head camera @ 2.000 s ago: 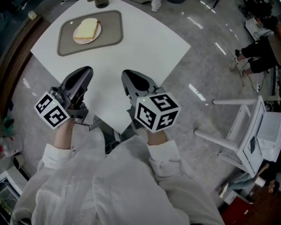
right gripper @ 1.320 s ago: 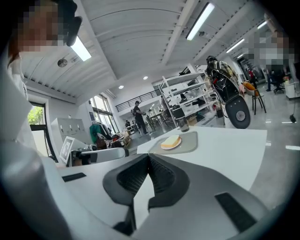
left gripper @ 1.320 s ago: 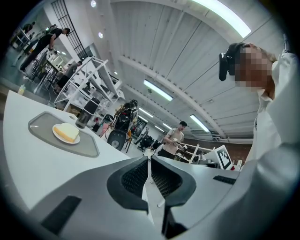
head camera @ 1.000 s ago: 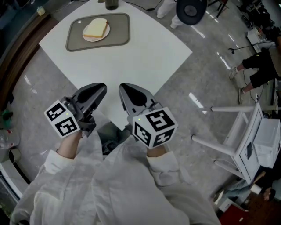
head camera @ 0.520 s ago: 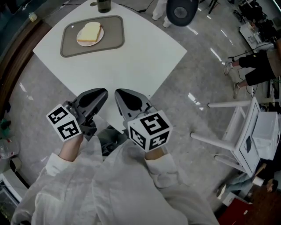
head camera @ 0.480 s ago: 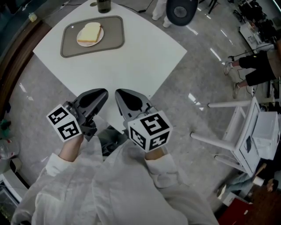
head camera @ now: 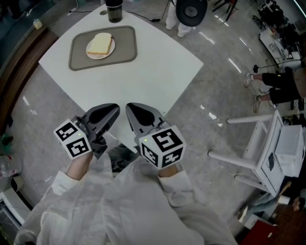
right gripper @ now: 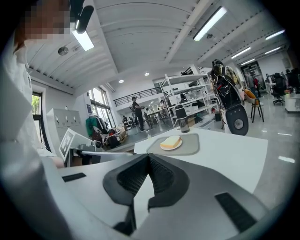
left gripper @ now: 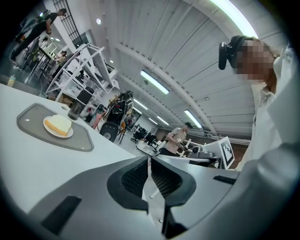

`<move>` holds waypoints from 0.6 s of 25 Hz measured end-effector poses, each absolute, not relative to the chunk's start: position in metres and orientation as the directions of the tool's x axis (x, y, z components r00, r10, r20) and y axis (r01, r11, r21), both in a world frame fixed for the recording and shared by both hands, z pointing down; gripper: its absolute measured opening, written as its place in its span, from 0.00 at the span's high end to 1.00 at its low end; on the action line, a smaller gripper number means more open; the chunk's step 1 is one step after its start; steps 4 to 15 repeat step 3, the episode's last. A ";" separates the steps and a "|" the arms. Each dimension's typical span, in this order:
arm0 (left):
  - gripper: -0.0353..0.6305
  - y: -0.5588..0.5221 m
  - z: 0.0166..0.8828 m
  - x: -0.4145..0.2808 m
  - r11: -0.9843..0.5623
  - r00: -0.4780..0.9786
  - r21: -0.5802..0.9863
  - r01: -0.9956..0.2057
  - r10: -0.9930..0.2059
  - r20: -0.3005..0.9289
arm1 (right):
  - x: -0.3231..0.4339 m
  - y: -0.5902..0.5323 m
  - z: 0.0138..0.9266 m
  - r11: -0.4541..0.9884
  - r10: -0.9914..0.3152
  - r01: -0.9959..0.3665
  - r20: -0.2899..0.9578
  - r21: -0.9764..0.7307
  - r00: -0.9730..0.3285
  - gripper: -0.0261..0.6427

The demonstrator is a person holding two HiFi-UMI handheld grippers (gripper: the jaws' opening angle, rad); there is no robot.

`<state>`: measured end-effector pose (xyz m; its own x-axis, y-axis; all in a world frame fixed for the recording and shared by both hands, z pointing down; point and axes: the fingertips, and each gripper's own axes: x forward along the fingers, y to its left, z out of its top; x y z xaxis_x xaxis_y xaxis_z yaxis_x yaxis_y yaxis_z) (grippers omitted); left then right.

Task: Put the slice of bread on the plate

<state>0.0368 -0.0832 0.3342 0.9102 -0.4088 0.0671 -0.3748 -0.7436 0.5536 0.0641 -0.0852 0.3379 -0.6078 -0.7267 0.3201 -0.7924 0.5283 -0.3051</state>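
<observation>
A slice of bread (head camera: pixel 100 44) lies on a small white plate (head camera: pixel 91 50), which sits on a grey tray (head camera: pixel 125 46) at the far side of the white table (head camera: pixel 158 62). The bread (left gripper: pixel 58 124) and the plate (left gripper: pixel 50 130) show far off in the left gripper view, and the bread (right gripper: pixel 171 141) also in the right gripper view. My left gripper (head camera: pixel 113 109) and right gripper (head camera: pixel 131 109) hover side by side over the table's near corner, far from the tray. Both are shut, their jaws meeting with nothing between them.
A dark cup (head camera: pixel 114 10) stands at the table's far edge behind the tray. A round black chair base (head camera: pixel 191 9) is beyond the table. White frames and racks (head camera: pixel 267 143) stand on the grey floor to the right. People (head camera: pixel 279 83) are at the far right.
The view has drifted, so the table and tray sit slightly differently in frame. Both grippers stay shut and have pulled back a little toward the table's near corner.
</observation>
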 end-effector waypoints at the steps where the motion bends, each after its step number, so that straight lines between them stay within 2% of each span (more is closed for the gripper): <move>1: 0.91 -0.083 0.334 0.037 -0.740 0.910 0.560 -0.373 -0.410 0.064 | 0.065 -0.085 0.338 0.530 -0.725 -0.791 0.320 -0.306 -0.609 0.94; 15: 0.91 -0.084 0.333 0.037 -0.731 0.908 0.574 -0.370 -0.414 0.058 | 0.066 -0.086 0.338 0.531 -0.723 -0.790 0.323 -0.307 -0.611 0.94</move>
